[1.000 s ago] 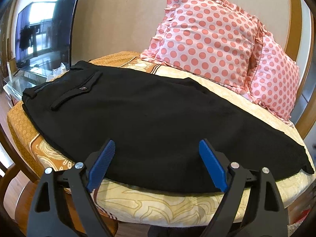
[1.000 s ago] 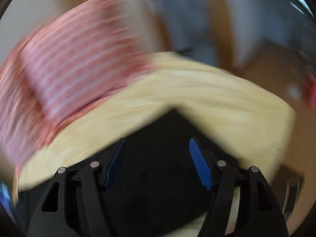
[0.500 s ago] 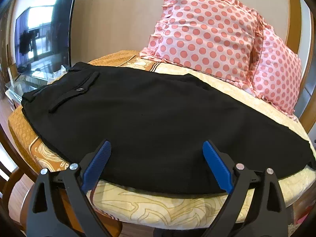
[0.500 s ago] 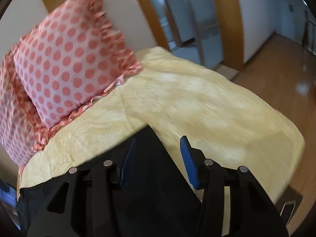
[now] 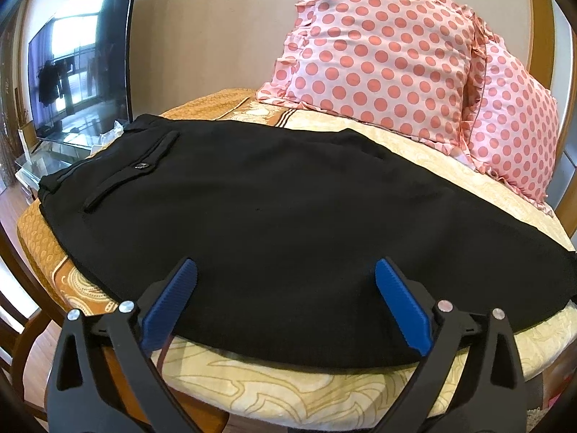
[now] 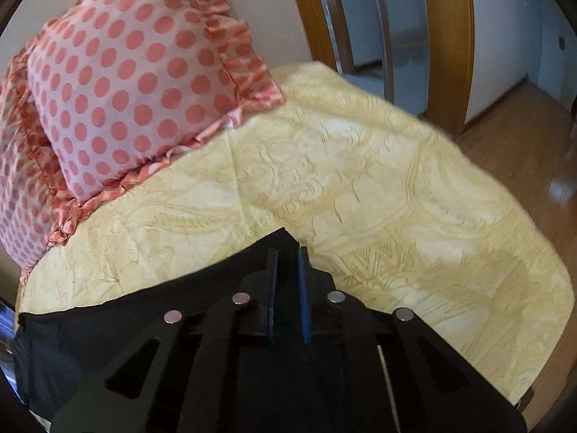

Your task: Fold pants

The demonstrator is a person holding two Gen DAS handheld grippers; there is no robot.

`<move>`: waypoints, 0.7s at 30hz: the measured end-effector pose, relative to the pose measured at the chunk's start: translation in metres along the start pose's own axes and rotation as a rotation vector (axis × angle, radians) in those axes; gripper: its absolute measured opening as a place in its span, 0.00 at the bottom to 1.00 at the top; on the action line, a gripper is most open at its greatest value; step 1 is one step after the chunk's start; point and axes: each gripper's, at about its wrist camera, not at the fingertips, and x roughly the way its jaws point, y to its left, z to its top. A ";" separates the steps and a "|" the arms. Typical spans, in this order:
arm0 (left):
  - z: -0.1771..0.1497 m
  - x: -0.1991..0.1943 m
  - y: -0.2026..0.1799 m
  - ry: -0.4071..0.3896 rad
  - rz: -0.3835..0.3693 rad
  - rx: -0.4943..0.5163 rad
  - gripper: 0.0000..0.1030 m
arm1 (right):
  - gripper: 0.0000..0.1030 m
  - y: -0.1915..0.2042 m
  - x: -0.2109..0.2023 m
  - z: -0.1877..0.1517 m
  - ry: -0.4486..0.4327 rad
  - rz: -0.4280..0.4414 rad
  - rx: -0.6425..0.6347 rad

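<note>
Black pants (image 5: 274, 209) lie flat across a yellow patterned bedspread (image 5: 288, 386), waistband and back pocket at the left, legs running right. My left gripper (image 5: 285, 299) is open, hovering over the near edge of the pants at mid-length, holding nothing. In the right wrist view my right gripper (image 6: 286, 274) is shut on the hem corner of the pants (image 6: 281, 241), which lies on the bedspread (image 6: 396, 198).
Two pink polka-dot pillows (image 5: 382, 50) (image 6: 126, 86) lean against the wall behind the pants. A TV (image 5: 79, 68) on a glass stand is at the left. Wooden door frames (image 6: 447, 36) and wood floor (image 6: 523, 137) lie beyond the bed's right end.
My right gripper has closed from wide open onto the hem corner of the pants. My left gripper stayed open and moved slightly closer over the pants.
</note>
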 end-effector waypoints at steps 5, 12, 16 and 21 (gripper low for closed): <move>0.001 0.001 0.000 0.003 0.003 -0.004 0.96 | 0.09 0.013 0.001 0.017 -0.059 -0.027 -0.040; 0.002 0.001 0.000 0.002 -0.001 -0.005 0.96 | 0.12 0.008 0.031 0.015 0.026 -0.136 -0.030; 0.000 0.000 0.000 -0.005 -0.007 0.001 0.96 | 0.42 -0.020 0.000 0.006 -0.008 -0.196 0.117; -0.002 -0.001 0.000 -0.011 -0.012 0.006 0.96 | 0.43 -0.058 -0.052 -0.043 -0.080 -0.169 0.300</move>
